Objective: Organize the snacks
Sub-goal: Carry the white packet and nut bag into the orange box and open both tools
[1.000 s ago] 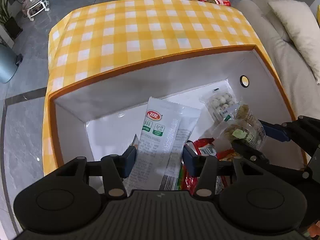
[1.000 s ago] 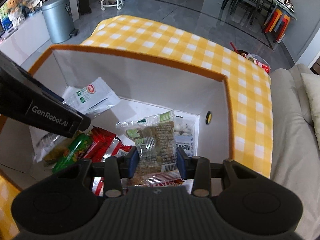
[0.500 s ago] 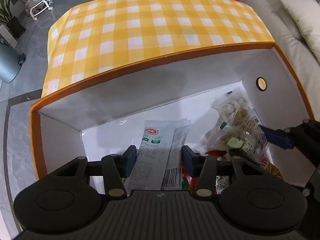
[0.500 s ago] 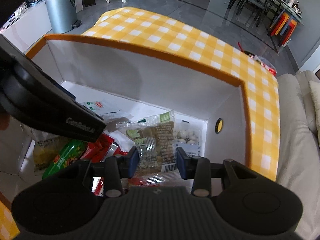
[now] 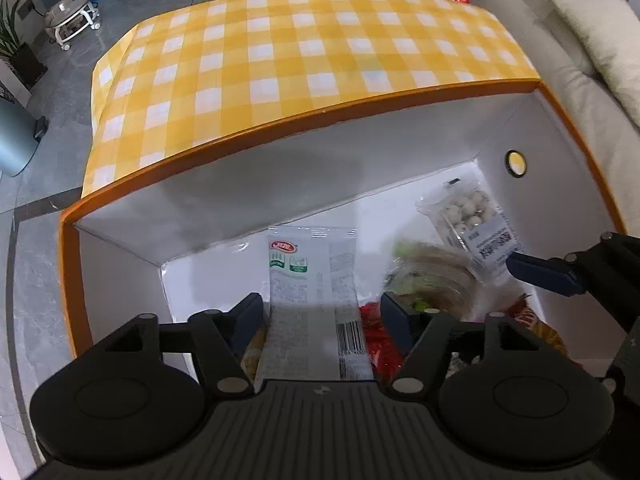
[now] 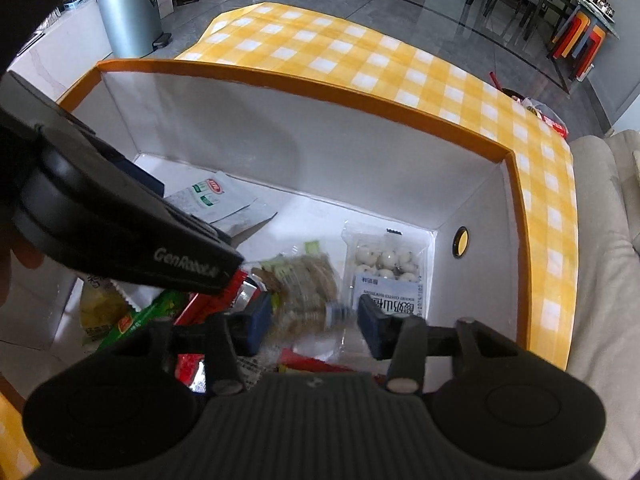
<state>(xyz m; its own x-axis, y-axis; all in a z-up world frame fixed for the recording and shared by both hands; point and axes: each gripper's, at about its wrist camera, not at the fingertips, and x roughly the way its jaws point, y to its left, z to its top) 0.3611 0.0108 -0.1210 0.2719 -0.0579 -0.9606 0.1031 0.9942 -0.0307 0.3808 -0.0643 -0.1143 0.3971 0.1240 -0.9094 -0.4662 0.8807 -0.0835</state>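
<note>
- One large open box with an orange rim (image 5: 304, 118) and white inner walls stands on a yellow-and-white checked tablecloth (image 5: 304, 52); both tongs point down into it, and every snack in sight lies on its white floor
- One left gripper (image 5: 322, 312), black with dark blue pads, has just been opening: its jaws stand wide, with a gap showing on each side of the one flat white sachet with a red logo and green marks (image 5: 308, 292), which lies between them, released and resting toward the box's far wall
- One right gripper (image 6: 314, 318) has just been opening too; its jaws stand apart around the one clear bag of brown ridged biscuits (image 6: 304, 284), which looks blurred and lies loose between the pads, not pinched
- One clear bag of small white round balls with a white label (image 6: 382, 270) lies just right of the biscuit bag, in the box's right far corner below a round yellow hole in the side wall
- One green tube-shaped packet (image 6: 140, 316) and some red wrappers (image 6: 208, 304) lie at the near left, partly under the left gripper; how many red wrappers I cannot tell
- One pale yellow bag (image 6: 98, 306) lies furthest left, half hidden
</note>
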